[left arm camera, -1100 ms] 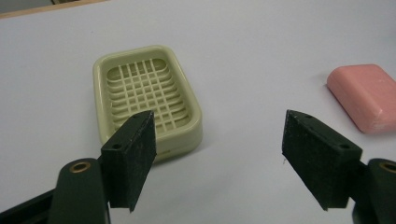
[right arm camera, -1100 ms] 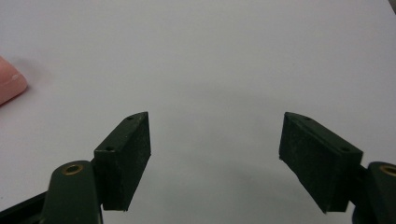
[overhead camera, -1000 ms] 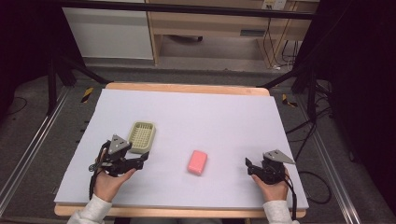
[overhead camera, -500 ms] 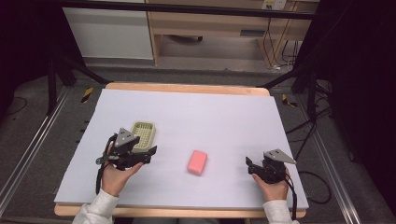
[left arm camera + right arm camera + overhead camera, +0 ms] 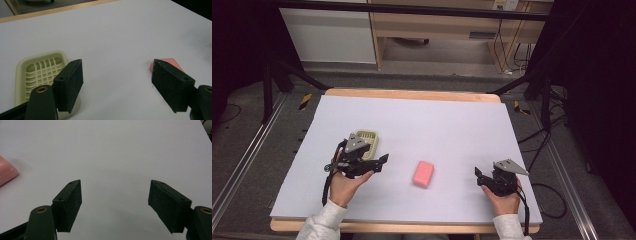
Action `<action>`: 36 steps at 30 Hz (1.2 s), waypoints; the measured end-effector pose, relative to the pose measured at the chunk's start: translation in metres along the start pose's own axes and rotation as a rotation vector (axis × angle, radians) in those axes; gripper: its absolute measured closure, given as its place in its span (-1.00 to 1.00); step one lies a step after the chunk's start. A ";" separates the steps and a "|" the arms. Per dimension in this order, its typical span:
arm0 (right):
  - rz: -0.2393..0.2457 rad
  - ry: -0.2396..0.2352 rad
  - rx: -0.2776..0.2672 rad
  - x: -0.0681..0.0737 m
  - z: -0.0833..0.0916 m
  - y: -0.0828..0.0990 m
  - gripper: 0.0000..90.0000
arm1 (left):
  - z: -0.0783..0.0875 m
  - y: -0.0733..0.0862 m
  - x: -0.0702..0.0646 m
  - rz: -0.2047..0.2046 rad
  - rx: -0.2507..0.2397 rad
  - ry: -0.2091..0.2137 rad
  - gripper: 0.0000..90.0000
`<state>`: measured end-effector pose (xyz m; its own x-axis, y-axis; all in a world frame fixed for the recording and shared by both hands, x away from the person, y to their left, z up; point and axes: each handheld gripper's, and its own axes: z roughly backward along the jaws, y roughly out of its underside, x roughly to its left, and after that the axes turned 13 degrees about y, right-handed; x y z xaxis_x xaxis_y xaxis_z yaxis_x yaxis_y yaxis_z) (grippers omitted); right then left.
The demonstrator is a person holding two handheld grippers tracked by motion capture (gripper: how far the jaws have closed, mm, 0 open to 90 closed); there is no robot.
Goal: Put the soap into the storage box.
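A pale yellow-green soap dish (image 5: 366,135) with a slotted floor lies on the white table sheet (image 5: 437,125) at the left. A pink soap bar (image 5: 423,173) lies near the middle. My left gripper (image 5: 380,163) hovers just in front of the dish, pointing right toward the bar, open and empty. In the left gripper view the gripper (image 5: 117,86) has the dish (image 5: 41,72) behind its left jaw and the soap bar (image 5: 168,62) behind its right jaw. My right gripper (image 5: 479,177) rests at the right, open and empty (image 5: 115,205), with the soap bar (image 5: 6,173) at the left edge of its view.
The sheet lies on a wooden table whose far edge (image 5: 412,94) shows. Cabinets and cables stand on the floor beyond. Metal rails (image 5: 242,165) run along both sides of the table.
My left gripper has moved right and slightly up, and now hides the dish's near part. The dish, soap bar and right gripper stayed put.
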<state>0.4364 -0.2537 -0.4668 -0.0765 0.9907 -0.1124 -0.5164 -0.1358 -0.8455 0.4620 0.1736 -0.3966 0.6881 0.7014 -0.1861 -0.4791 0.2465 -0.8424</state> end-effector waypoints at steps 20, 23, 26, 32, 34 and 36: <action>-0.005 -0.003 0.006 0.000 0.001 0.000 -0.35 | -0.031 -0.005 -0.022 -0.040 0.061 0.044 -0.45; -0.006 -0.005 0.008 0.000 0.001 0.000 -0.35 | -0.036 -0.007 -0.025 -0.037 0.064 0.054 -0.45; -0.007 -0.008 0.010 0.000 0.001 0.000 -0.34 | -0.040 -0.007 -0.027 -0.039 0.072 0.055 -0.45; -0.005 -0.007 0.009 0.000 0.001 0.000 -0.34 | -0.047 -0.008 -0.034 -0.051 0.085 0.064 -0.45; -0.003 -0.008 0.008 0.000 0.001 0.000 -0.34 | -0.049 -0.009 -0.036 -0.050 0.086 0.068 -0.45; -0.002 -0.008 0.007 0.000 0.000 0.000 -0.34 | -0.052 -0.010 -0.039 -0.054 0.088 0.074 -0.45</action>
<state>0.4362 -0.2533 -0.4664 -0.0825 0.9909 -0.1063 -0.5229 -0.1339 -0.8418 0.4682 0.1094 -0.4075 0.7509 0.6349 -0.1818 -0.4843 0.3422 -0.8052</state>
